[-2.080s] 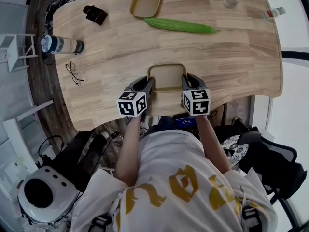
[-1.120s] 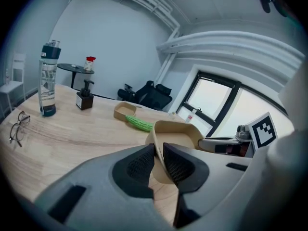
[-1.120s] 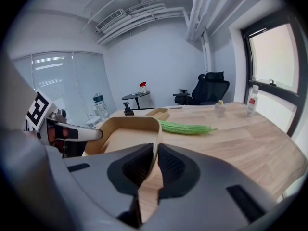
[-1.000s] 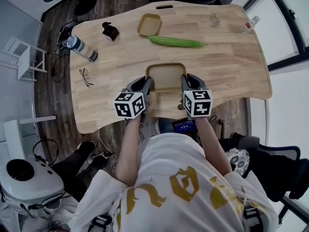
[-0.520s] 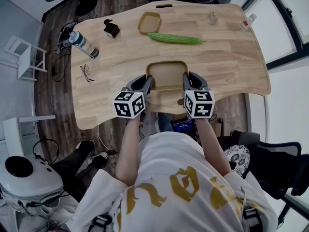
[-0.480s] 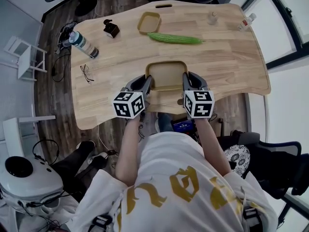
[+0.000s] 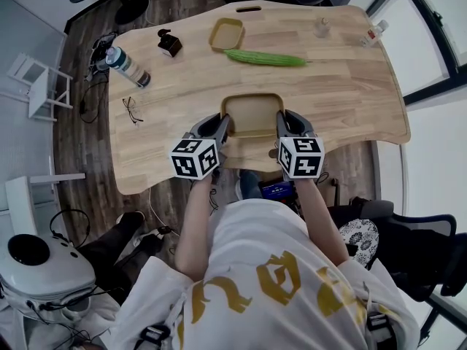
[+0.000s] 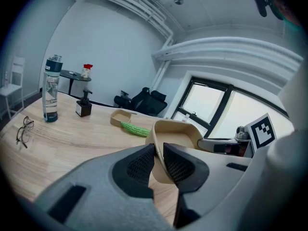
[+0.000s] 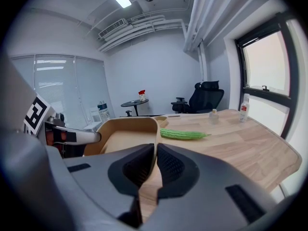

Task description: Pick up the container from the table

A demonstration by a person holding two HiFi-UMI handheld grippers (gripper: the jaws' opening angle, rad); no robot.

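Note:
The tan container (image 7: 252, 114) hangs between my two grippers over the near edge of the wooden table (image 7: 343, 86). My left gripper (image 7: 222, 124) is shut on its left wall, and in the left gripper view the pads (image 8: 144, 163) pinch the thin rim of the container (image 8: 175, 134). On the opposite side, my right gripper (image 7: 281, 122) is shut on the right wall. The right gripper view shows that gripper (image 9: 156, 161) clamped over the wall of the container (image 9: 126, 134), which looks empty and is held about level.
Far across the table lie a green gourd (image 7: 264, 57) and a second, smaller tan container (image 7: 225, 33). A water bottle (image 7: 125, 66), glasses (image 7: 130, 111) and a small black dispenser (image 7: 170, 45) are at the left. Small bottles (image 7: 372, 33) stand at the far right.
Since the earliest frame the table has shrunk and dropped away in the head view, while the container stays between both grippers. Over the last half second nothing visibly shifts.

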